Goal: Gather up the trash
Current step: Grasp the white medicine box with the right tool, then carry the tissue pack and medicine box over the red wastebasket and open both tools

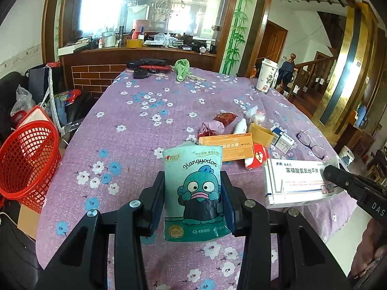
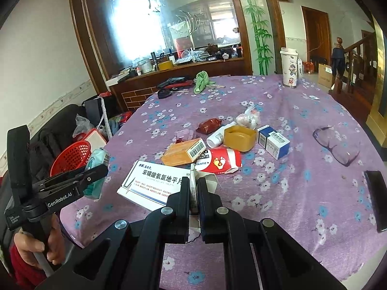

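Observation:
My left gripper (image 1: 192,181) is shut on a teal Hangyodon tissue pack (image 1: 196,193) and holds it upright above the purple flowered tablecloth (image 1: 135,125). It also shows in the right wrist view (image 2: 96,169). My right gripper (image 2: 193,181) is shut on the edge of a white medicine box (image 2: 154,183), lifted off the table; the box shows at the right of the left wrist view (image 1: 297,181). A red mesh basket (image 1: 26,159) stands beside the table at the left, also in the right wrist view (image 2: 72,157).
On the table lie an orange box (image 2: 181,153), a red-white packet (image 2: 222,160), a yellow tub (image 2: 239,137), a blue-white box (image 2: 273,141), a white bottle (image 2: 219,135), wrappers (image 2: 209,125), glasses (image 2: 336,142), a phone (image 2: 376,200) and a cup (image 2: 290,68).

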`<action>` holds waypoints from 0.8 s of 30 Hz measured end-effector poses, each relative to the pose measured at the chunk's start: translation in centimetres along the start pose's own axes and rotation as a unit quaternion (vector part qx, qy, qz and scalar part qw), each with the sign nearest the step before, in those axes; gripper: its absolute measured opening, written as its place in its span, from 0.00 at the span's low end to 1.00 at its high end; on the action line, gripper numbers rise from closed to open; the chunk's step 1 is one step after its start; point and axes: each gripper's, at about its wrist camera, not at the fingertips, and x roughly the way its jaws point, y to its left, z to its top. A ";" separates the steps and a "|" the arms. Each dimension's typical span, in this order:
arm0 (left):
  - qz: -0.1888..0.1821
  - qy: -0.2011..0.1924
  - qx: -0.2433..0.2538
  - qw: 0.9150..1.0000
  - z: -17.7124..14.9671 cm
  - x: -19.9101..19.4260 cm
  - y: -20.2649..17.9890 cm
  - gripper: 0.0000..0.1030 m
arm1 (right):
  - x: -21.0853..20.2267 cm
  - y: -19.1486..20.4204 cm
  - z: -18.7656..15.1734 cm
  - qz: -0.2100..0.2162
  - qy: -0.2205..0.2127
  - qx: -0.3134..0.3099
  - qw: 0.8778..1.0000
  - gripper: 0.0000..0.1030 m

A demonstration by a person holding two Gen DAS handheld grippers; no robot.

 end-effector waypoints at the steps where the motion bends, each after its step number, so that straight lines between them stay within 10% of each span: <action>1: -0.001 0.000 0.001 1.000 0.0 0.0 -0.1 0.40 | 0.0 0.0 0.1 -0.001 -0.001 0.000 1.000 0.06; 24: 0.007 -0.006 -0.014 1.000 0.4 -0.5 1.2 0.40 | 0.3 1.0 1.5 0.001 -0.008 -0.017 1.000 0.06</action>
